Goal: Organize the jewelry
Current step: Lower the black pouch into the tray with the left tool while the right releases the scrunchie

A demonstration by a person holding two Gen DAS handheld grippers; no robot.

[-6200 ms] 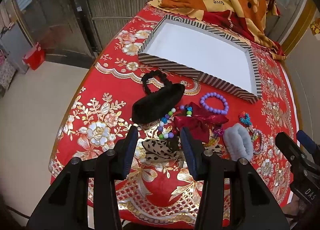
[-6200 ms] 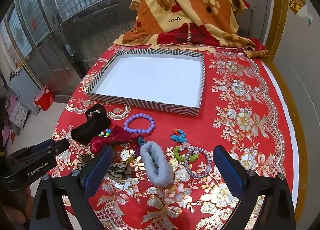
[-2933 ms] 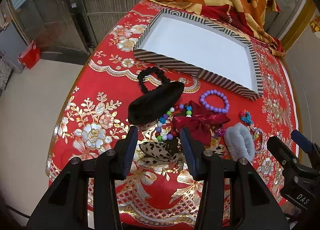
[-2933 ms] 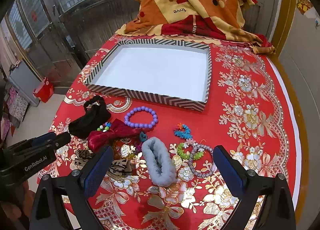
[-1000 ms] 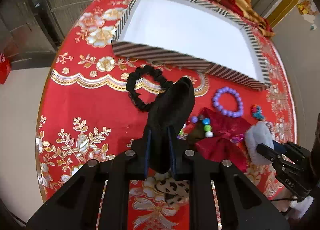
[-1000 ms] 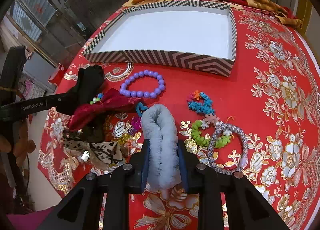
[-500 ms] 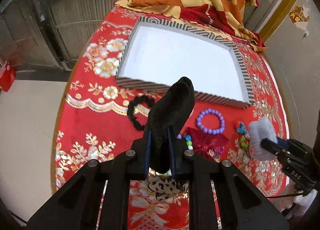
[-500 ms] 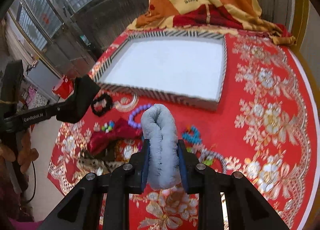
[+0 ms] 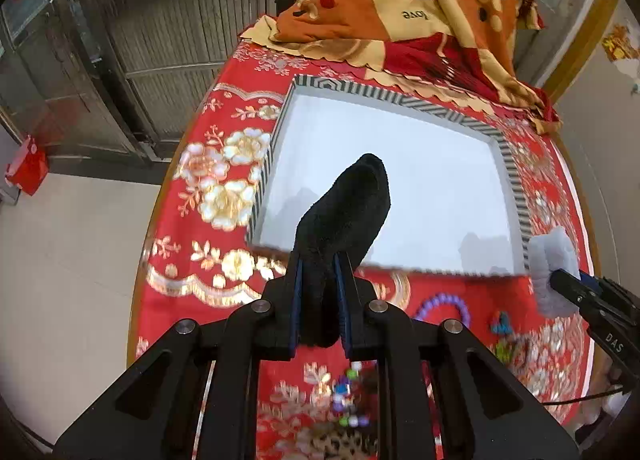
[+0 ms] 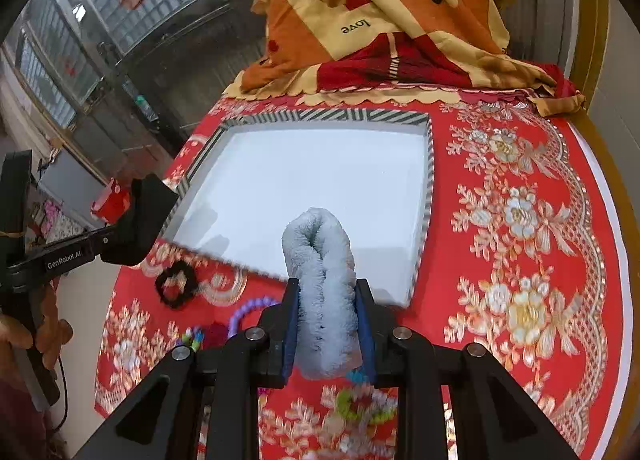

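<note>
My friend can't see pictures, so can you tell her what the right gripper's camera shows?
The right gripper holds a fluffy grey scrunchie up in front of a white tray with a striped rim, on a red flowered tablecloth. At the left, the left gripper holds a black one, and a black hair tie and beads lie below.

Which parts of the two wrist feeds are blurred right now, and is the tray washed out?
Left wrist view: the beads near the bottom edge are smeared, while the black hairpiece stays sharp. Right wrist view: the tray near rim is streaked, the grey scrunchie crisp. The tray floor looks bright, with soft shadows.
</note>
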